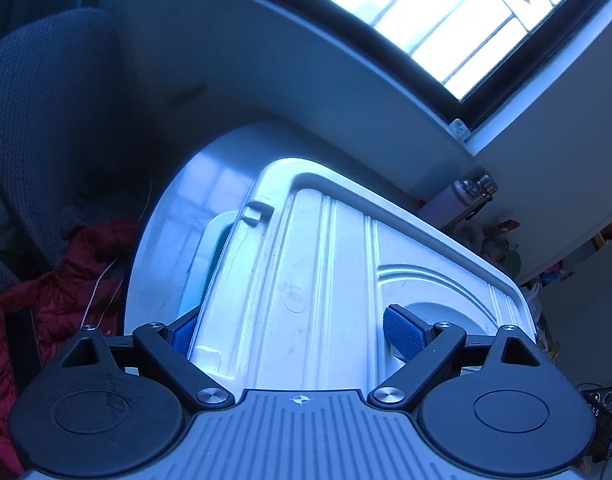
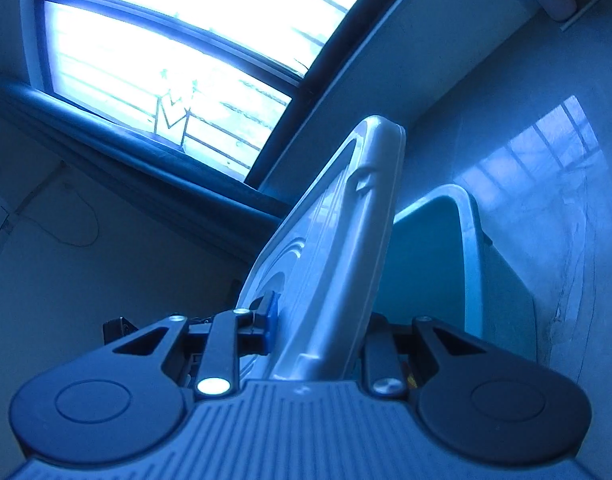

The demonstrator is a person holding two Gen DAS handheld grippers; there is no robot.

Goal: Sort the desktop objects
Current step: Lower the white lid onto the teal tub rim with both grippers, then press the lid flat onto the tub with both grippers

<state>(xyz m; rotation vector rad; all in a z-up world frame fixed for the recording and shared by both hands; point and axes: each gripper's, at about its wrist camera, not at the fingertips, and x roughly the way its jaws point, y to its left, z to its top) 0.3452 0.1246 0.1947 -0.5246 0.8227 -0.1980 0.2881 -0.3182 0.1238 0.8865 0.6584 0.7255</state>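
Note:
A white ribbed plastic lid [image 1: 306,280] is tilted up over a teal storage box [image 1: 212,264] on the white table. Seen edge-on in the right wrist view, the lid [image 2: 345,260] runs between the fingers of my right gripper [image 2: 325,326], which is shut on its rim; one blue pad [image 2: 270,320] presses its face and the other finger is hidden behind it. The teal box [image 2: 425,260] stands just right of the lid. My left gripper [image 1: 294,334] is wide open at the lid's near corner. Its left pad [image 1: 184,332] lies beside the edge, its right pad [image 1: 403,334] bare over the lid's round recess.
The white table [image 1: 178,208] carries the box. A dark chair [image 1: 46,120] and a red jacket [image 1: 46,312] lie to the left. A pale flask [image 1: 453,196] and clutter stand at the back right. A bright window [image 2: 166,40] sits above the wall.

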